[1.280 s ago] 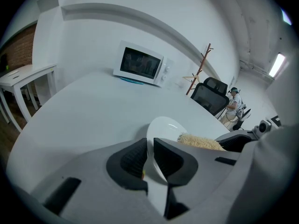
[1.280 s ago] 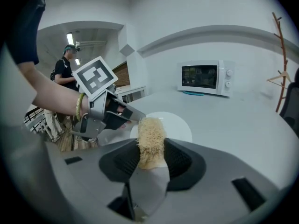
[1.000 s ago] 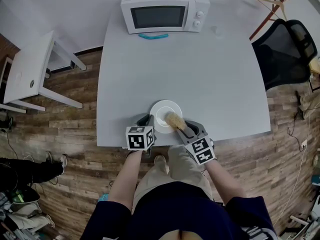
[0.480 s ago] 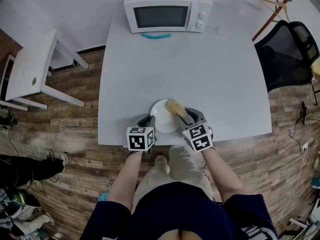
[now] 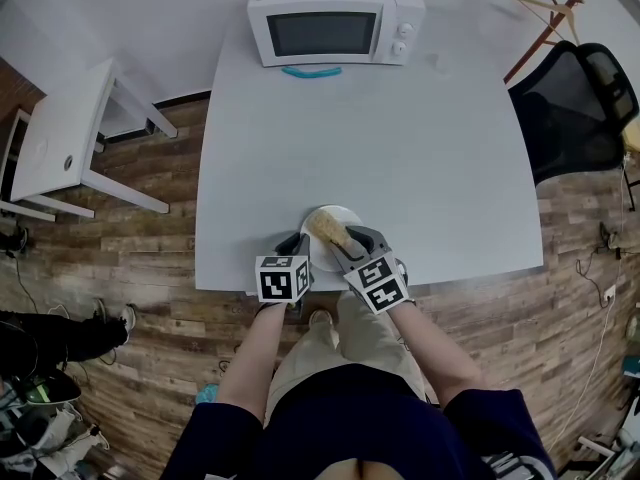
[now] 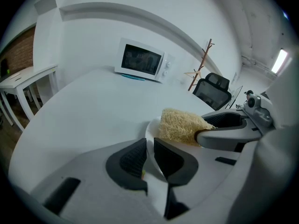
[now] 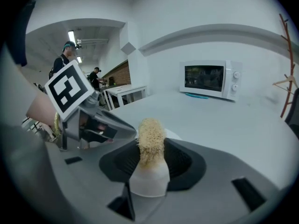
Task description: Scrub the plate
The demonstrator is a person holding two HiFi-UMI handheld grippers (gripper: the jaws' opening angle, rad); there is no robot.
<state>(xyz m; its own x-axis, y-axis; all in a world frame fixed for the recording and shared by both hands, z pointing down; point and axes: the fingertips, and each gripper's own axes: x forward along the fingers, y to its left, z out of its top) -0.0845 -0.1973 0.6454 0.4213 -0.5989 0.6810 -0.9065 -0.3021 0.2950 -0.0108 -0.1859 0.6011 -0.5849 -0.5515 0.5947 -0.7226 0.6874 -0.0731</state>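
The white plate (image 5: 337,215) lies near the front edge of the grey table (image 5: 400,148). My left gripper (image 5: 297,241) is shut on the plate's left rim; in the left gripper view its dark pads (image 6: 133,157) pinch the thin white rim of the plate (image 6: 150,135). My right gripper (image 5: 343,247) is shut on a straw-coloured scrubber (image 5: 327,230), whose bristly head lies on the plate's left part. The left gripper view shows the scrubber (image 6: 180,125) right beyond the jaws. In the right gripper view the scrubber (image 7: 150,136) stands up between the jaws of my right gripper (image 7: 150,157).
A white microwave (image 5: 335,16) stands at the table's far edge with a teal item (image 5: 311,70) in front of it. A white side table (image 5: 60,138) is to the left, a black chair (image 5: 575,98) to the right. Distant people (image 7: 63,62) stand beyond the table.
My right gripper has swept the scrubber from the plate's right side, over its far edge, across to its left part. The left gripper has kept its hold on the rim.
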